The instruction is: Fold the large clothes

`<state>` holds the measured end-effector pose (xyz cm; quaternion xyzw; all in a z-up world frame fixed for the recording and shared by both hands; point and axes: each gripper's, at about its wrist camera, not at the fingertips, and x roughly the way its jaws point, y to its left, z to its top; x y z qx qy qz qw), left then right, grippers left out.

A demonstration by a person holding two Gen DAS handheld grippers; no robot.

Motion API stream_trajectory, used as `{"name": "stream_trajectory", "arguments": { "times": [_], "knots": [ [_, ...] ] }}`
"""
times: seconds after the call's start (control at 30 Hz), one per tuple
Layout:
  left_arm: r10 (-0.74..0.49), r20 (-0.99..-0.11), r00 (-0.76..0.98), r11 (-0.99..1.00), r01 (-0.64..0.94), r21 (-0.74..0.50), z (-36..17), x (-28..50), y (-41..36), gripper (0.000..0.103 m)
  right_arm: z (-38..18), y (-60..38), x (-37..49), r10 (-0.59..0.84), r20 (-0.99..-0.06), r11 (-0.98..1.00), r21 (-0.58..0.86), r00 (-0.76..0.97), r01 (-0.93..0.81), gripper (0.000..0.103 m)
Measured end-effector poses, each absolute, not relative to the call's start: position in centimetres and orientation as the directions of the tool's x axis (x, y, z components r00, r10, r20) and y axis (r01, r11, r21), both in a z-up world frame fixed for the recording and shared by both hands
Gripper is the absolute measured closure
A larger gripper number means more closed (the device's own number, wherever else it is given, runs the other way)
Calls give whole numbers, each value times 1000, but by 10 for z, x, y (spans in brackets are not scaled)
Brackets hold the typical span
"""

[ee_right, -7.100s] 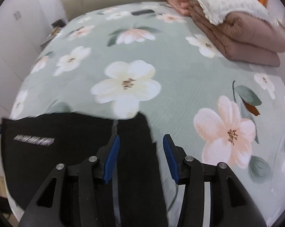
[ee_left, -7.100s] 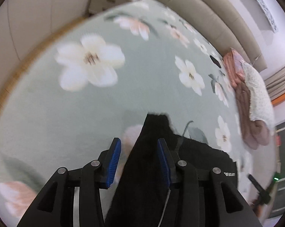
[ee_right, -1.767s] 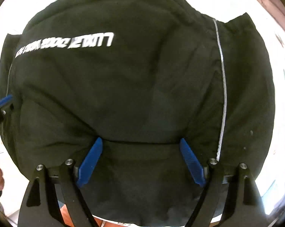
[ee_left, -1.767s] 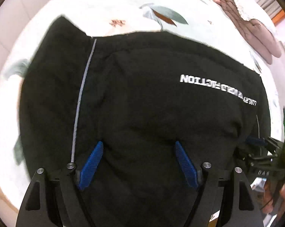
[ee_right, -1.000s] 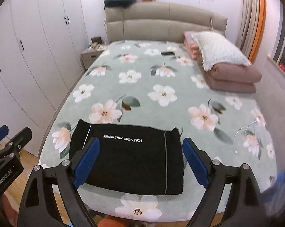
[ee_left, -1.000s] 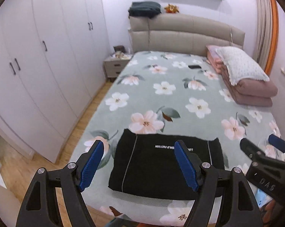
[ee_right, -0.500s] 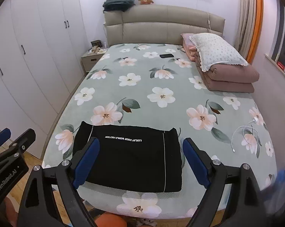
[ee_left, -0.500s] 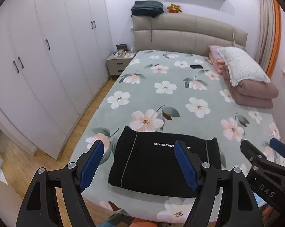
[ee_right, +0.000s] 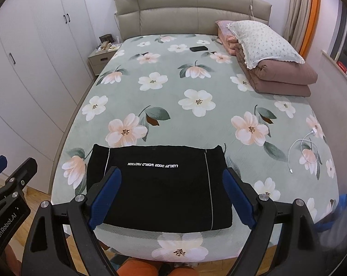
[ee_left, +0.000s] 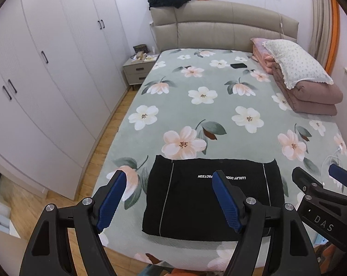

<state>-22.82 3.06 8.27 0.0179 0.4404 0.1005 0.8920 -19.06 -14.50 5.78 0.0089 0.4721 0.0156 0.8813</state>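
Observation:
A black garment (ee_left: 210, 195) (ee_right: 159, 184) lies folded into a flat rectangle near the foot of the bed (ee_left: 219, 119) (ee_right: 173, 105), with white lettering and two thin white stripes on top. My left gripper (ee_left: 169, 197) hangs open well above and in front of it, its blue pads (ee_left: 111, 197) wide apart with nothing between them. My right gripper (ee_right: 172, 195) is likewise open and held back from the bed, holding nothing. The right gripper (ee_left: 320, 177) also shows at the right edge of the left wrist view.
Folded pink quilts and a white pillow (ee_right: 263, 41) are stacked at the bed's right side. A dark phone (ee_right: 198, 48) lies near the headboard. A white cable (ee_right: 302, 147) rests on the right. Wardrobes (ee_left: 47, 69) and a nightstand (ee_left: 139, 71) stand left.
Both grippers drifted slightly, so the bed and garment sit a little differently in each view. The garment has stayed flat on the bed and both grippers stayed open.

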Motion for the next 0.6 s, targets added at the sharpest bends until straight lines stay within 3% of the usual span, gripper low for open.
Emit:
{"name": "stream_trajectory", "arguments": {
  "times": [0.6],
  "knots": [
    [161, -825, 542, 987, -82, 138, 52, -176, 45, 25, 32, -129, -146, 12, -871, 1000, 23, 491, 17, 12]
  ]
}}
